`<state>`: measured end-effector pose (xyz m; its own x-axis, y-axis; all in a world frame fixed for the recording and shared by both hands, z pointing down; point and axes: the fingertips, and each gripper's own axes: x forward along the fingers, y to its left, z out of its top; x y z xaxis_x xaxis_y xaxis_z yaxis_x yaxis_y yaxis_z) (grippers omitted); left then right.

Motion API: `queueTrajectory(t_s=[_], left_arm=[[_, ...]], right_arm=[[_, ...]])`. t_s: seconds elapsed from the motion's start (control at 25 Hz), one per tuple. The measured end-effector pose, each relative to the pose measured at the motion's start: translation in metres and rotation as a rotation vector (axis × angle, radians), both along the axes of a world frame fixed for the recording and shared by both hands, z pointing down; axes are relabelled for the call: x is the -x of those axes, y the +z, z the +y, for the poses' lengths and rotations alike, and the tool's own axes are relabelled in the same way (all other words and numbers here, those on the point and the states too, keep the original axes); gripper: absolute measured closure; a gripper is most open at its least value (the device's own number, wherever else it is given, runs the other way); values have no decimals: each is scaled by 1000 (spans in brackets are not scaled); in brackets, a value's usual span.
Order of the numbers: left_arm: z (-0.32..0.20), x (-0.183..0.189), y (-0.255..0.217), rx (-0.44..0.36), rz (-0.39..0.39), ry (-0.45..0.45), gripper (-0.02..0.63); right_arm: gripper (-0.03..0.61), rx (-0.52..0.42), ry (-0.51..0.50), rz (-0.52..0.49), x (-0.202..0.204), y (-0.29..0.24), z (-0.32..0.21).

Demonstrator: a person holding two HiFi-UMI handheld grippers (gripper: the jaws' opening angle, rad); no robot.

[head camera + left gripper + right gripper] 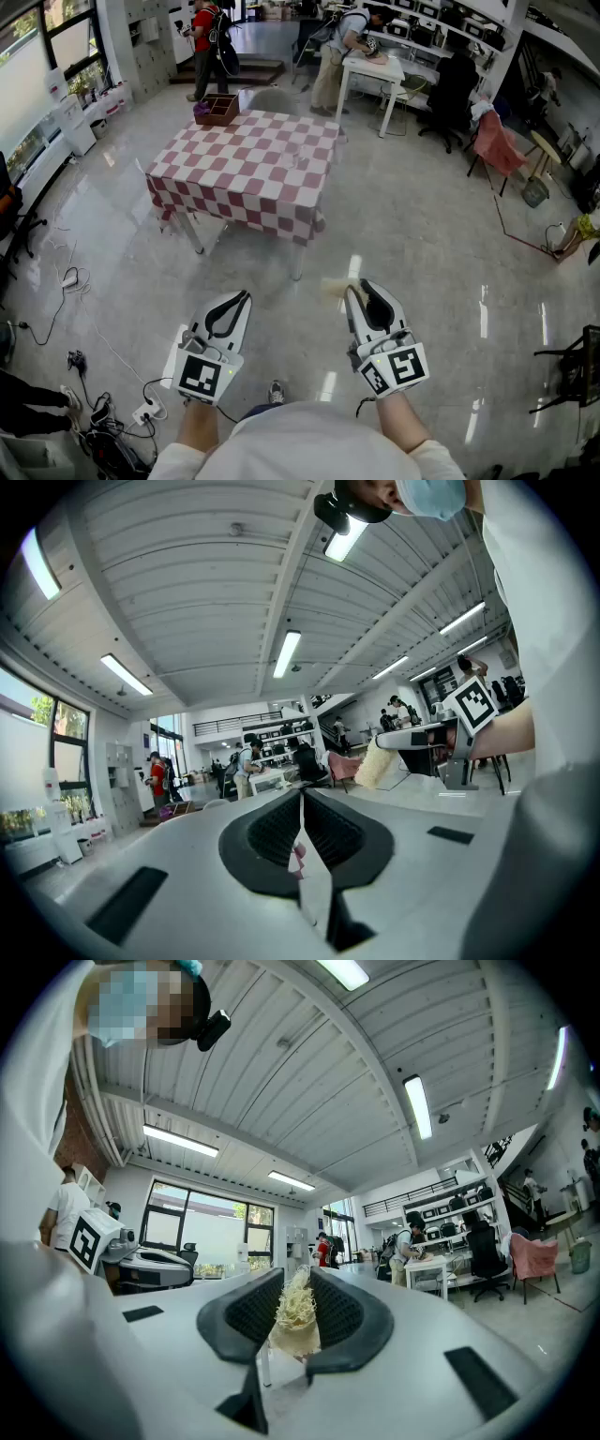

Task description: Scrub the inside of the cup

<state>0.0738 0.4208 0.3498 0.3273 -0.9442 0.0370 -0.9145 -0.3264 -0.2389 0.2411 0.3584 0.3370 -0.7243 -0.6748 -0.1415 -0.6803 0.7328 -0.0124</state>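
Brush (292, 1314) held well apart from table (246, 171)
The left gripper (243, 298) is closed, empty; the right gripper (352, 290) is clamped on the brush.

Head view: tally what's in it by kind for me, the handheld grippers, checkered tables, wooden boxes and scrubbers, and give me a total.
grippers: 2, the left gripper and the right gripper
checkered table: 1
wooden box, on the table's far corner: 1
pale scrubber, clamped in the right gripper: 1
total: 5
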Motion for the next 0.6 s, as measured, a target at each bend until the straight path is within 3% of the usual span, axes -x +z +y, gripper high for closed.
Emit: queueTrajectory(t_s=[0.32,0.6], left_arm=[[-13,8,4,5,7,7,574],[-28,21,8,6,33,44,572]], right_arm=[[479,1,0,-6,9,2,-11],[479,9,1,-71,17,-2,-20]])
